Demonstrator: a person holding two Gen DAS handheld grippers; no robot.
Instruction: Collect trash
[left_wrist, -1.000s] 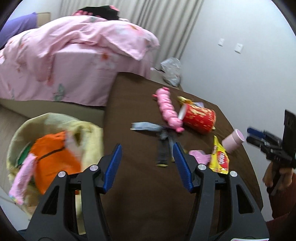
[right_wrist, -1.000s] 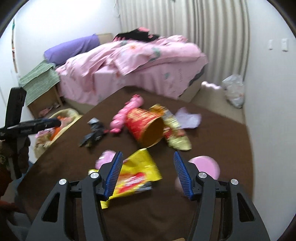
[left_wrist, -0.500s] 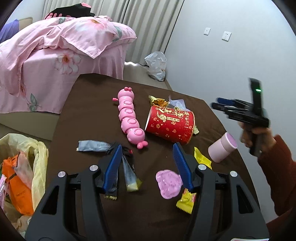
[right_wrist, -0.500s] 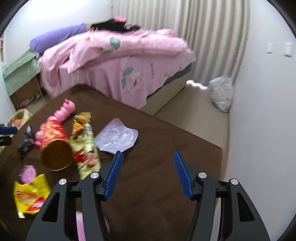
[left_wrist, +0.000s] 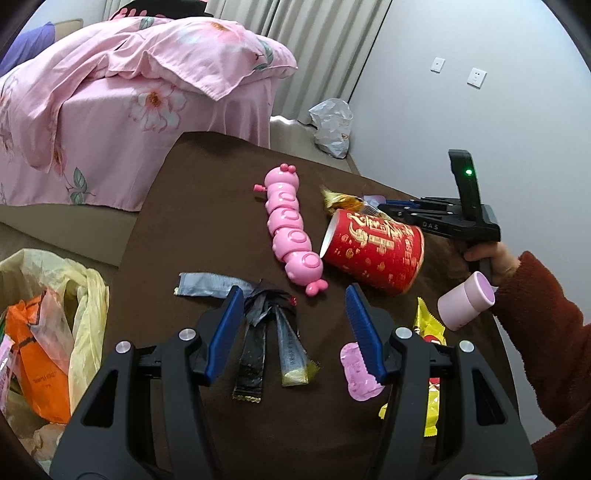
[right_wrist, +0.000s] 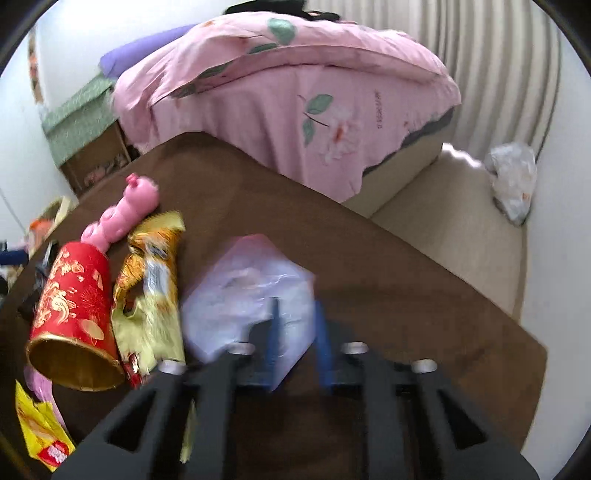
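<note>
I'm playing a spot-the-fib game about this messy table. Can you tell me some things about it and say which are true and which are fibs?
1. The red cup is standing up straight. False: it lies on its side.
2. The pink caterpillar toy lies beside the red cup. True.
3. The left claw is squeezing the pink toy. False: it is open, above the dark wrappers.
4. A yellow bag with trash in it sits off the table's edge. True.
5. The bed cover is blue. False: it is pink with flowers.

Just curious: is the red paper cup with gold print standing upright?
No, the red paper cup with gold print lies on its side on the brown table.
</note>
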